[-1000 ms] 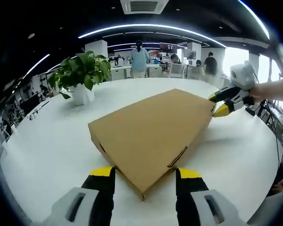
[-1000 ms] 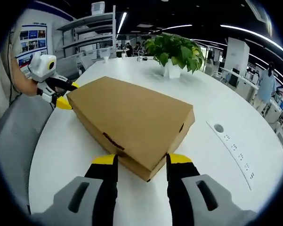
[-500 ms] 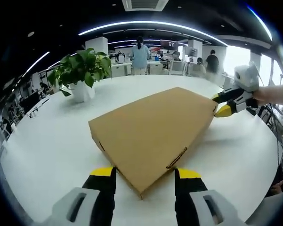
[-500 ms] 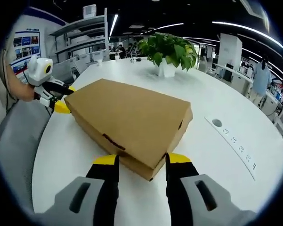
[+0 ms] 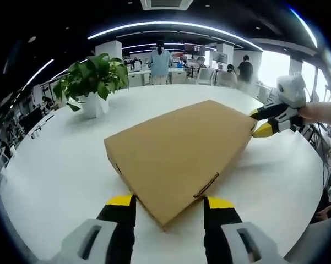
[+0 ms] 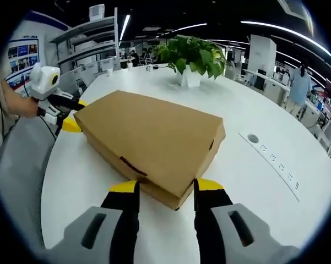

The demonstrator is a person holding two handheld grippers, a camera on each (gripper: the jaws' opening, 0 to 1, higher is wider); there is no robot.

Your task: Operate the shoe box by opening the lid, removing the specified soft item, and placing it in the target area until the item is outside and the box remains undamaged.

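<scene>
Straddling opposite corners of the closed shoe box (image 5: 179, 151), your left gripper (image 5: 168, 204) and right gripper (image 6: 161, 190) stand released; next, lift the lid evenly.

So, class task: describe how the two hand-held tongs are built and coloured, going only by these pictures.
Each pair of tongs has two black jaws with yellow tips on a light grey body. The left tongs rise from the bottom of the left gripper view, the right tongs likewise in theirs. Seen from the side, the right tongs carry a white housing, and the left tongs look the same.
</scene>
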